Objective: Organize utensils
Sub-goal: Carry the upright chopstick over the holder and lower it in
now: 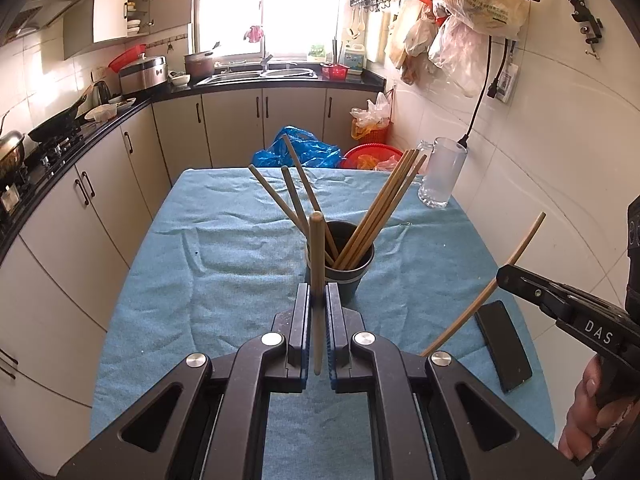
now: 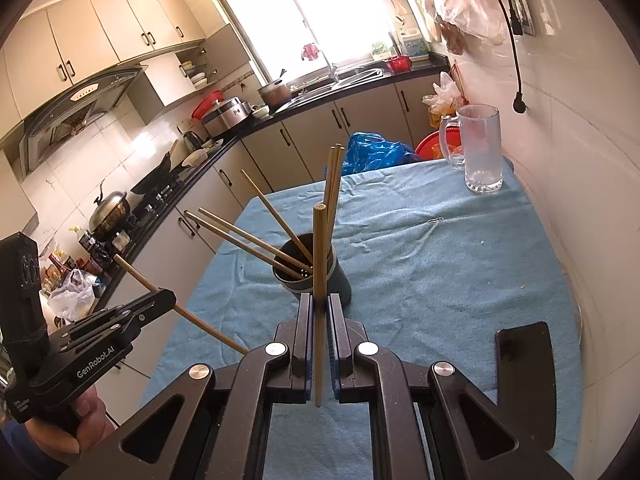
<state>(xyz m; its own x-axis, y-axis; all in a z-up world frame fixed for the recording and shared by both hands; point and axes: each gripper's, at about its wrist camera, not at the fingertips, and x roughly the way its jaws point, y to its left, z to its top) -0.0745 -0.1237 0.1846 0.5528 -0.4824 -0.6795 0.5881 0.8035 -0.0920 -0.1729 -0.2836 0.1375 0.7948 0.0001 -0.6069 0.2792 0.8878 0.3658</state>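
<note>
Chopsticks (image 1: 390, 200) stand fanned in dark cup (image 1: 342, 270) at mid-table on blue cloth (image 1: 200, 260). Left gripper (image 1: 318, 300) clamps one chopstick (image 1: 316, 276) upright, just short of the cup. Right gripper (image 2: 319, 308) likewise pinches its own chopstick (image 2: 319, 280). Glass mug (image 2: 478, 148) at far corner; black phone (image 1: 505, 346) near edge.

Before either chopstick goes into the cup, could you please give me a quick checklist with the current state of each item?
1. Left gripper shut on the left chopstick: ok.
2. Right gripper shut on the right chopstick: ok.
3. Dark cup upright on the blue cloth: ok.
4. Room in the cup among the standing chopsticks: cannot tell.
5. Glass mug apart from the cup: ok.
6. Black phone lies under the right gripper's path: not ok.
</note>
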